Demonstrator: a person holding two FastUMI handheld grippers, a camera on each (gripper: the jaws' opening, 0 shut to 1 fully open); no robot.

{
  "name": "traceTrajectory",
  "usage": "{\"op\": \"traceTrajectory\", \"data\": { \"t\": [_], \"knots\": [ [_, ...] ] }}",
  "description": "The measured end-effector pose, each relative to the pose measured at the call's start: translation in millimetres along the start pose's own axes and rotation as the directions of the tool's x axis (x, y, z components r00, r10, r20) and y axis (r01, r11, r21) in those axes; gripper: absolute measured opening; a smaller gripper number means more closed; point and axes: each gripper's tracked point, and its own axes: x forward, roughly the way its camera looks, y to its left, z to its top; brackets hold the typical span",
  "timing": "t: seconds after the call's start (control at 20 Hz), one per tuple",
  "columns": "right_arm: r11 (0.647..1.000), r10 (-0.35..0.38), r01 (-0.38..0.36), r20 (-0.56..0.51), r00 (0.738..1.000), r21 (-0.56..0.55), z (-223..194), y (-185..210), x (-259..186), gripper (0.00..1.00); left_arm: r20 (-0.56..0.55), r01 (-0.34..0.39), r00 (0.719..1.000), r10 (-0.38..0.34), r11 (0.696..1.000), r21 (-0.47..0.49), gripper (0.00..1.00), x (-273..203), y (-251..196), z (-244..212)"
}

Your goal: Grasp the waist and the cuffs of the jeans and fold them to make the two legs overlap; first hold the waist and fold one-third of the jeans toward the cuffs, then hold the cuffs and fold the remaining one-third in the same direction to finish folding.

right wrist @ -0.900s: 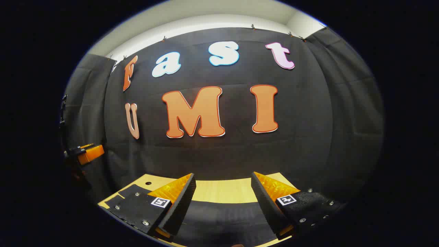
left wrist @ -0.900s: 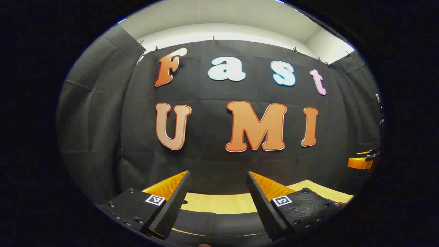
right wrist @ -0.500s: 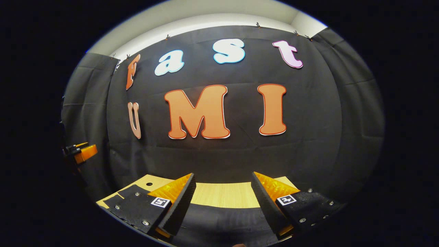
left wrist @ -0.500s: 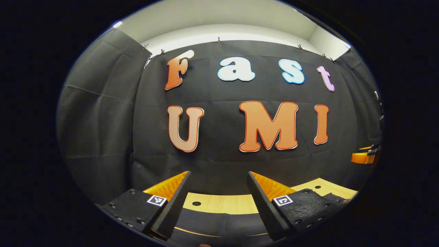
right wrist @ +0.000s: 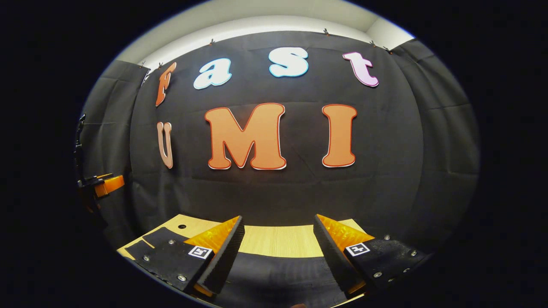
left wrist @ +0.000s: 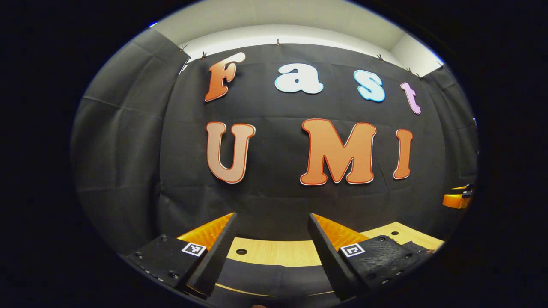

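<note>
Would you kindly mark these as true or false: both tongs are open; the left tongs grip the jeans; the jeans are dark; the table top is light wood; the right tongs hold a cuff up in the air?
1. Both tongs are open. True: the left tongs and the right tongs each show a wide gap between their fingers.
2. The left tongs grip the jeans. False: nothing sits between their fingers; the jeans lie below.
3. The jeans are dark. True: they look black on the table.
4. The table top is light wood. True.
5. The right tongs hold a cuff up in the air. False: they are empty, and the dark cloth lies flat.
</note>
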Motion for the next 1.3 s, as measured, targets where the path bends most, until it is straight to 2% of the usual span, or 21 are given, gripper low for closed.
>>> {"op": "traceTrajectory", "data": {
  "t": [0.15,0.25,0.45,0.6,0.75,0.95,1.0,1.1,1.15,1.2,1.3],
  "knots": [
    [1.000,0.021,-0.021,-0.010,1.000,-0.007,-1,3,1,0.98,-0.005,-0.033,0.999,0.033,0.999,0.027,0.98,-11,10,-6],
    [0.999,0.038,-0.038,-0.021,0.999,0.000,-4,7,4,0.98,-0.040,-0.057,0.998,0.058,0.998,0.019,0.96,-17,19,-18],
    [0.997,0.072,-0.071,-0.053,0.996,0.023,-15,19,11,0.98,-0.102,-0.124,0.987,0.124,0.992,0.013,0.98,-31,51,-47],
    [0.995,0.102,-0.101,-0.073,0.992,0.020,-22,32,16,0.97,-0.188,-0.134,0.975,0.122,0.989,-0.057,0.98,-40,66,-78],
    [0.990,0.141,-0.140,-0.099,0.985,0.014,-28,47,23,0.97,-0.286,-0.184,0.949,0.132,0.969,-0.165,0.98,-56,88,-117],
    [0.984,0.175,-0.172,-0.149,0.973,0.037,-41,60,31,0.97,-0.425,-0.288,0.894,0.138,0.906,-0.310,0.96,-82,110,-179],
    [0.983,0.183,-0.178,-0.165,0.969,0.047,-46,63,33,1.00,-0.472,-0.320,0.872,0.129,0.880,-0.350,0.98,-89,112,-197],
    [0.980,0.197,-0.186,-0.218,0.956,0.069,-59,67,37,0.97,-0.569,-0.394,0.817,0.095,0.812,-0.430,0.98,-108,112,-234],
    [0.979,0.201,-0.188,-0.240,0.950,0.078,-63,68,38,1.00,-0.604,-0.429,0.793,0.085,0.782,-0.453,0.98,-115,114,-255],
    [0.979,0.201,-0.184,-0.261,0.944,0.087,-68,67,40,0.98,-0.638,-0.467,0.765,0.088,0.758,-0.455,0.98,-123,119,-272],
    [0.981,0.190,-0.166,-0.301,0.935,0.104,-80,62,41,0.98,-0.679,-0.530,0.729,0.083,0.696,-0.485,0.96,-137,124,-299]
  ]
}}
